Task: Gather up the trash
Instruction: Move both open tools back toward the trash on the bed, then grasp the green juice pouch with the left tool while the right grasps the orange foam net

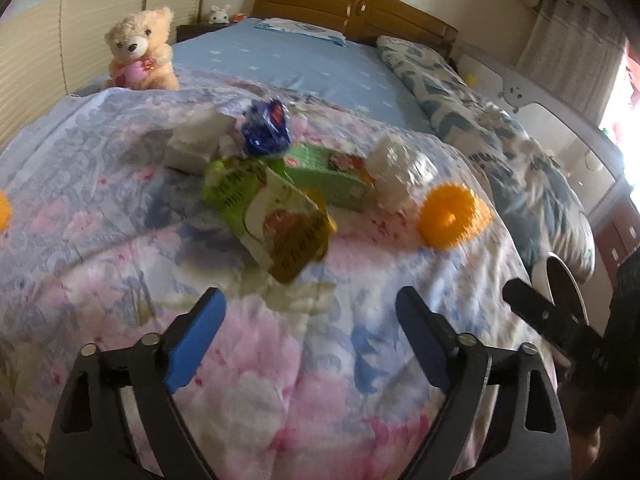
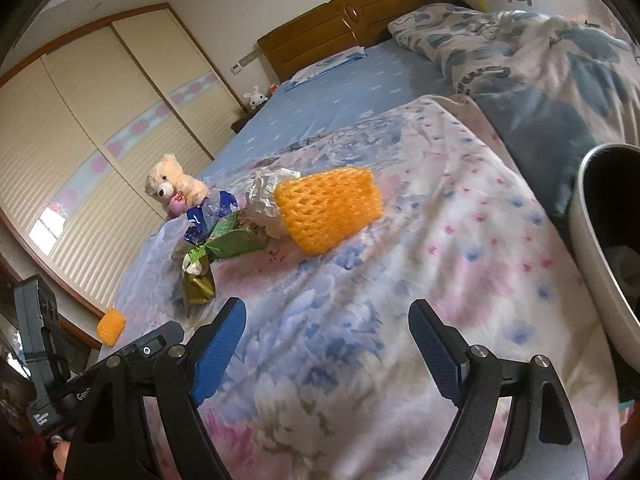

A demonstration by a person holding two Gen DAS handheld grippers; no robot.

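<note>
Both grippers hover over the flowered quilt [image 1: 120, 264] at the foot of the bed, and neither holds anything: the left gripper [image 1: 310, 332] and the right gripper [image 2: 328, 344] both stand with jaws released and bare quilt between them. The trash lies in a loose cluster toward the middle of the bed, ahead of both. Directly ahead of the left jaws is the green-and-yellow pouch [image 1: 272, 220], its long axis running diagonally toward them, near end lowest. Behind it lie a green carton [image 1: 336, 180], a blue wrapper [image 1: 266, 130] and crumpled white plastic [image 1: 400, 174]. The orange foam net [image 2: 328, 210] sits ahead of the right jaws, long axis crosswise. A bin [image 2: 600, 256] stands at the right edge. Judgement: left is nearer the pouch, right nearer the net.
</note>
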